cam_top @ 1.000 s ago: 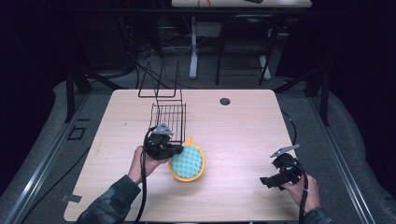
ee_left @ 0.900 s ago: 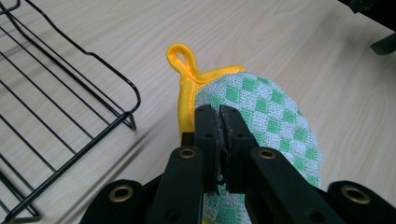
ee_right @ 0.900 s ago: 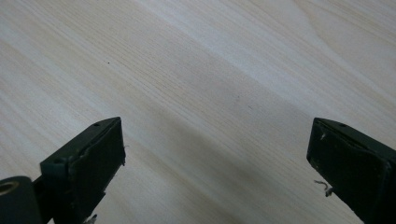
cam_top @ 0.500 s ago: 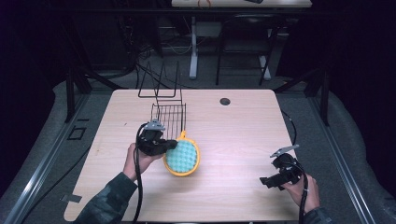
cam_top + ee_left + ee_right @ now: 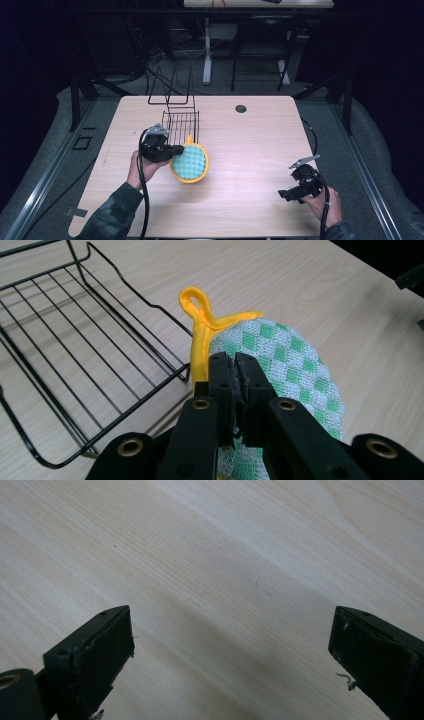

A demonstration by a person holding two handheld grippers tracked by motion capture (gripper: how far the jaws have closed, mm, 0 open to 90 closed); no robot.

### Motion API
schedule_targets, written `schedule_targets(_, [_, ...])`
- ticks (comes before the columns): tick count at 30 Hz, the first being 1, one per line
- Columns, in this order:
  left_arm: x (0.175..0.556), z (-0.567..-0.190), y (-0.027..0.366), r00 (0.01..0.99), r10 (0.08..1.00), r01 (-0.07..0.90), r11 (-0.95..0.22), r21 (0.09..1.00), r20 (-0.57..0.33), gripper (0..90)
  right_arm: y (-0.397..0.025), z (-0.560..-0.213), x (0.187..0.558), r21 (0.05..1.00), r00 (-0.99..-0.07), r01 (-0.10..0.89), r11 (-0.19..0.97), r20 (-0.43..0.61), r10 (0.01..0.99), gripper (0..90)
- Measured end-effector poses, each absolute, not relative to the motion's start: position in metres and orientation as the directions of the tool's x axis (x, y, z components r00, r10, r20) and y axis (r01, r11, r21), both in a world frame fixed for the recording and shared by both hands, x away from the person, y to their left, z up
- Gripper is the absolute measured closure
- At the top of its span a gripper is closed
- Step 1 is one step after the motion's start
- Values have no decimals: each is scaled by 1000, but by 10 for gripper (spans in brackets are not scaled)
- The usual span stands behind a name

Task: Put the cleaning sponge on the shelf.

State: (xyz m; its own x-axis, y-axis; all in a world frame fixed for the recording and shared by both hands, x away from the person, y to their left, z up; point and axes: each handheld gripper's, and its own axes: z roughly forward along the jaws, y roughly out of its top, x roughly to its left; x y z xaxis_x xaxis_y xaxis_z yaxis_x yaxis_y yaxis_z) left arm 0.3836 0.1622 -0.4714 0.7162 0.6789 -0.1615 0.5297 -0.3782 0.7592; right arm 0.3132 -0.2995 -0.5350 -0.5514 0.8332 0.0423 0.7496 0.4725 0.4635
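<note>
A round green-and-white checked potholder [image 5: 190, 162] with a yellow border and loop [image 5: 196, 301] hangs in my left gripper [image 5: 173, 150], whose jaws are shut on its edge [image 5: 235, 371]. It is held just above the table, right beside the front of a black wire rack [image 5: 181, 124] [image 5: 75, 340]. My right gripper [image 5: 286, 194] rests low over the table near the front right, jaws wide open [image 5: 230, 655] with nothing but bare wood between them.
The light wooden table [image 5: 260, 145] has a round cable hole [image 5: 241, 108] near its far edge. The wire rack has tall upright prongs [image 5: 172, 87] at its back. Cables trail from both grippers toward the person.
My left gripper has carried the potholder a little leftward and toward the wire rack. The right gripper has stayed in place.
</note>
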Motion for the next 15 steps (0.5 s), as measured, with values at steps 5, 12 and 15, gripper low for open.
schedule_targets(5, [386, -470, 168, 703, 693, 532, -363, 765, -160, 867, -299, -535, 313, 462, -553, 750, 474, 42, 832, 36])
schedule_targets(12, [392, -468, 178, 678, 716, 542, -330, 773, -169, 868, -299, -535, 313, 462, -551, 751, 472, 44, 834, 37])
schedule_targets(15, [395, -469, 182, 671, 723, 540, -324, 777, -165, 868, -299, -535, 313, 467, -552, 747, 474, 38, 833, 37])
